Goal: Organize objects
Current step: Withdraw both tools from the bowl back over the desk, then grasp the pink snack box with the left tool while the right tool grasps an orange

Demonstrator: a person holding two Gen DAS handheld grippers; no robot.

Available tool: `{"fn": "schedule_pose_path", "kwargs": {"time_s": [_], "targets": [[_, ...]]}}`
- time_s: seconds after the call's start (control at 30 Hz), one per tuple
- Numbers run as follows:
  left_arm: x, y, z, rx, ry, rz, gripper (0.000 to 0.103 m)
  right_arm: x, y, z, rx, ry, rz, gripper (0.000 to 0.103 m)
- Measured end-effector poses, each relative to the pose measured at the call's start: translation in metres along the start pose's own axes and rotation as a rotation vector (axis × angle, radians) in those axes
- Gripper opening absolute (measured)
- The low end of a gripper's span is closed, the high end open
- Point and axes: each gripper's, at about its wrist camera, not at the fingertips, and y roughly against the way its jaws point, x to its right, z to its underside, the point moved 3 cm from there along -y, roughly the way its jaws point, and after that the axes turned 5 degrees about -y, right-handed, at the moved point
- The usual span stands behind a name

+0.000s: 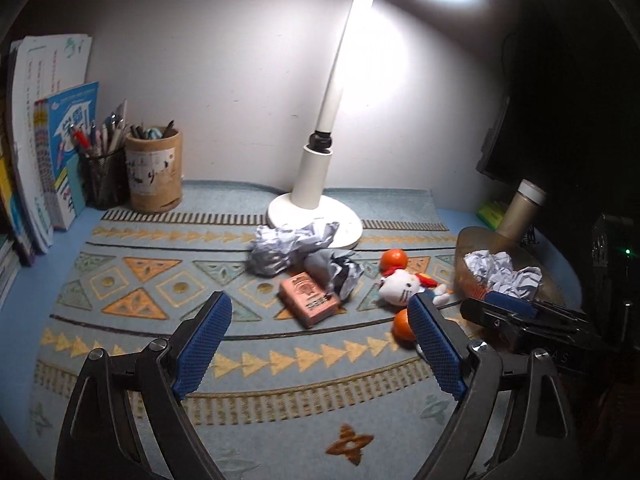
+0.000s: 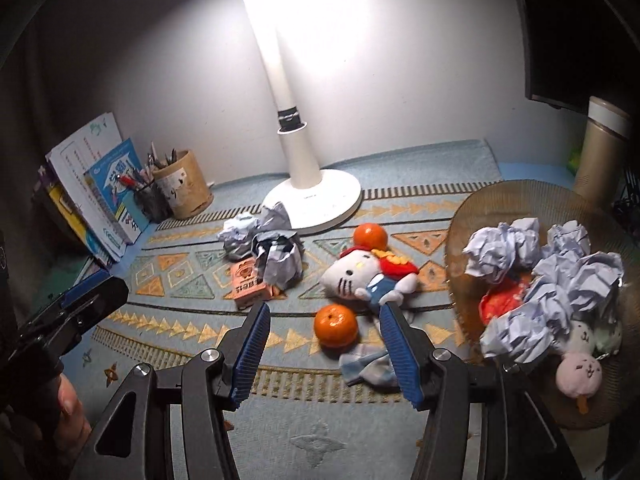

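Observation:
Loose items lie on a patterned mat (image 1: 168, 292): crumpled paper balls (image 1: 288, 252) (image 2: 264, 248), a pink box (image 1: 308, 300) (image 2: 248, 286), a Hello Kitty plush (image 1: 404, 286) (image 2: 360, 276), two oranges (image 2: 370, 236) (image 2: 335, 326) and a small sock (image 2: 368, 364). A round basket (image 2: 520, 204) at right holds paper balls (image 2: 540, 280) and plush toys (image 2: 578, 372). My left gripper (image 1: 320, 340) is open and empty, short of the pink box. My right gripper (image 2: 324, 352) is open and empty, its fingers either side of the near orange and sock.
A white desk lamp (image 1: 316, 216) (image 2: 316, 200) stands at the back centre. Pen holders (image 1: 154, 172) and upright books (image 1: 48, 152) stand at back left. A tan flask (image 2: 600, 148) stands behind the basket. The other gripper (image 1: 520, 320) shows at right in the left wrist view.

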Motion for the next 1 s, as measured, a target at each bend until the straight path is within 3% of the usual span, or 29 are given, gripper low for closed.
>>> {"fn": "schedule_pose_path", "kwargs": {"time_s": [0.3, 0.37, 0.7, 0.83, 1.0], "targets": [[-0.046, -0.043, 0.055, -0.114, 0.121, -0.04, 0.088, -0.021, -0.052, 0.045, -0.057, 0.077, 0.003, 0.056], [-0.045, -0.039, 0.054, -0.08, 0.123, -0.046, 0.088, -0.015, -0.055, 0.043, -0.071, 0.05, 0.026, 0.056], [-0.029, -0.05, 0.054, -0.15, 0.027, -0.123, 0.088, 0.006, -0.049, 0.037, -0.039, -0.052, 0.014, 0.056], [-0.008, -0.066, 0.036, -0.217, 0.032, -0.086, 0.089, 0.026, -0.052, 0.032, -0.053, -0.152, 0.019, 0.056], [0.022, -0.113, 0.011, -0.233, -0.093, -0.129, 0.089, 0.034, -0.049, 0.031, -0.046, -0.194, -0.012, 0.056]]}}
